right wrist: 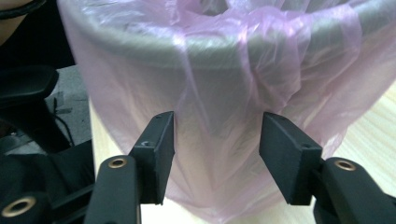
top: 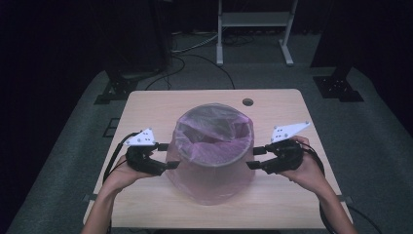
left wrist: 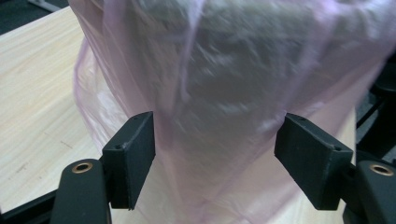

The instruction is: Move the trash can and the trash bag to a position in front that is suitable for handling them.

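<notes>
Bin [top: 214, 146] is standing mid-worktop [top: 146, 105], pink liner [top: 210, 183] already draping over rim and down the sides. Left claw [top: 169, 155] and right claw [top: 254, 158] are both spread, flanking it, pinching nothing. Remaining, likely: tidying slack.

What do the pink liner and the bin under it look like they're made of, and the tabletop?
Pink liner: thin translucent plastic film, likely polyethylene; it wrinkles, drapes and shines. Bin: seems rigid grey plastic, judging by its smooth rounded rim under the film, though metal is possible. Tabletop: pale wood-grain, matte, probably laminate.
</notes>
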### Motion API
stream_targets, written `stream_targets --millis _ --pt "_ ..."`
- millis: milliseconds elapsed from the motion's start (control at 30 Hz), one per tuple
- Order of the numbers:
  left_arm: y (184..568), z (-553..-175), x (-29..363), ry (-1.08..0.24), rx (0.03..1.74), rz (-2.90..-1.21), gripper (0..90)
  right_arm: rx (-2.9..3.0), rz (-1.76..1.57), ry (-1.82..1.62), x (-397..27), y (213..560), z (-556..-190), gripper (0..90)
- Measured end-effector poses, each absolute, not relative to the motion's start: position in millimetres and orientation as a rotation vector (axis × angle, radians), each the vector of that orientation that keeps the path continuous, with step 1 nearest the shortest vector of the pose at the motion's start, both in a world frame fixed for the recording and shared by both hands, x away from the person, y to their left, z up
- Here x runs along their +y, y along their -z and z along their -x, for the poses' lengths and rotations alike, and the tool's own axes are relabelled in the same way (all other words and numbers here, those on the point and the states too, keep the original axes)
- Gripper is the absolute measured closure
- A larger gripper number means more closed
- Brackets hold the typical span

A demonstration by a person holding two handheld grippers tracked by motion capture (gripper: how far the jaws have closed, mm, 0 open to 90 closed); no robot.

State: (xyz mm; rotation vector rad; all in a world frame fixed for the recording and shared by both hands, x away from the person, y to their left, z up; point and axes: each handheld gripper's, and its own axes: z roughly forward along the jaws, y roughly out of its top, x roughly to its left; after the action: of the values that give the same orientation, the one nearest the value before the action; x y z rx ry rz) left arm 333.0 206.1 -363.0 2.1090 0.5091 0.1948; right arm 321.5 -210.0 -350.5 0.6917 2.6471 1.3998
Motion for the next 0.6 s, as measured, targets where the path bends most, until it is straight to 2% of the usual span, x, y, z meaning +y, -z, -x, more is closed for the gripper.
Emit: stream_targets --millis 67,100,133,233,267,600 --pt "364 -336 203 -0.186 0.475 -2.120 44.0 2.644 -0.689 -1.368 -205 352 -324 57.7" --pt "365 -337 203 -0.184 0.456 -2.110 52.8 2.646 -0.693 -1.351 -203 352 -324 62.8" --pt "365 -337 202 -0.181 0.446 -2.106 63.3 2.655 -0.690 -1.334 -200 353 -325 73.2" --pt "368 -336 200 -0.185 0.401 -2.111 87.2 2.677 -0.678 -1.311 -196 355 -325 90.0" --pt "368 -336 200 -0.181 0.399 -2.113 89.8 2.687 -0.679 -1.309 -195 356 -325 90.0" --pt "391 -336 206 -0.137 0.442 -2.122 90.0 2.755 -0.688 -1.247 -194 371 -324 90.0"
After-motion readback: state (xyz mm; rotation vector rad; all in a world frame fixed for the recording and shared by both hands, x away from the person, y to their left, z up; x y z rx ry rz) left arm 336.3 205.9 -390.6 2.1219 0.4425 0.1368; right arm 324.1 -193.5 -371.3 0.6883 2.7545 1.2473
